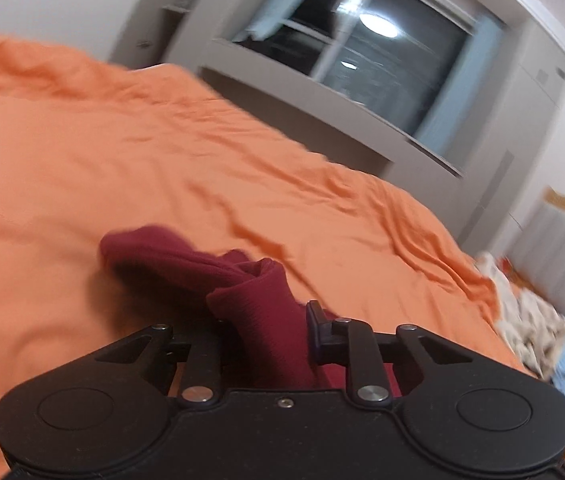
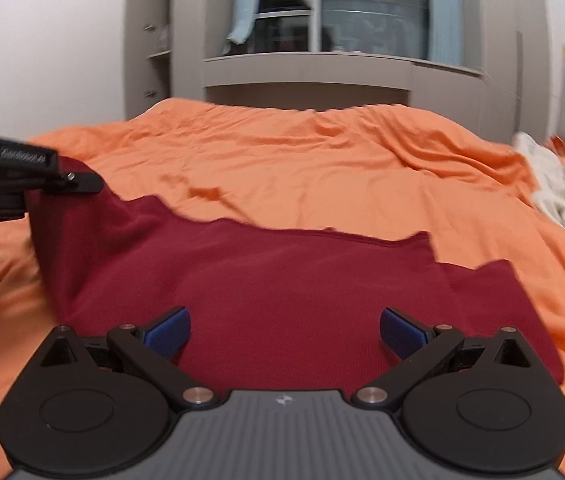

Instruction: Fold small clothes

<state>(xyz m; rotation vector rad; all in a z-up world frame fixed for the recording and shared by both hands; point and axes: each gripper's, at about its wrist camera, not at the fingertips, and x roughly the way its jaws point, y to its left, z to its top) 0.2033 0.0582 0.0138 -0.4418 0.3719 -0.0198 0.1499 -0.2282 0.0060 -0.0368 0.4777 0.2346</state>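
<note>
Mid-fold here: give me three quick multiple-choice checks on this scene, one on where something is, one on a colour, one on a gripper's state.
1. Where does the pale pile of clothes lie?
A. at the right edge of the bed
B. under the red garment
C. on the window sill

2. What colour is the bedcover?
A. blue
B. orange
C. white

3. How is the right gripper?
A. shut on the garment
B. shut on nothing
C. open above the garment

Answers:
1 A: the pile lies at the right of both views.
2 B: orange cloth spreads all round the red garment.
3 C: its blue pads stand wide apart, gripping nothing.
</note>
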